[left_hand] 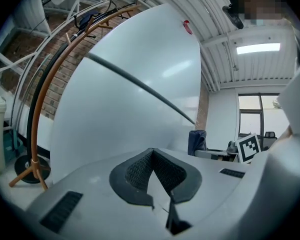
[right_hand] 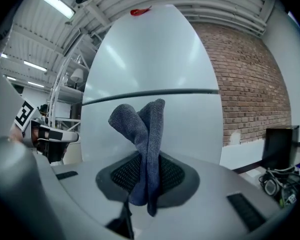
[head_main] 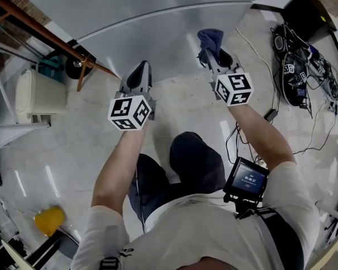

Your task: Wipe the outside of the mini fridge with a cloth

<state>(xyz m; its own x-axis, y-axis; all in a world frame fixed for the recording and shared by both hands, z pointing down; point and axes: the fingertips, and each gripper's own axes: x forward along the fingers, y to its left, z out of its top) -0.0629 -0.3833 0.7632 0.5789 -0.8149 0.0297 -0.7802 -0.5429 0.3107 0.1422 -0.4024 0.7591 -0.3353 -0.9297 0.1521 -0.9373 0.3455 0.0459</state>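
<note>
Right gripper [head_main: 211,58] and left gripper [left_hand: 152,170] both point at the mini fridge [head_main: 158,16]. It is a white box standing on the pale floor [head_main: 73,151], with a dark door seam [right_hand: 150,93] across its face. The fridge looks light, so a hard push could slide or rock it on that smooth floor. The left gripper's jaws are pressed together on nothing and sit near the face, so a careless sweep might knock or scratch it. The right gripper is clamped tight on one narrow fold of the blue-grey cloth [right_hand: 145,126], whose loose ends stand up ahead of the jaws. I cannot tell whether the cloth touches the fridge. Dragging it could pull it free or fold it back, so that bare jaw tips scrape the finish.
</note>
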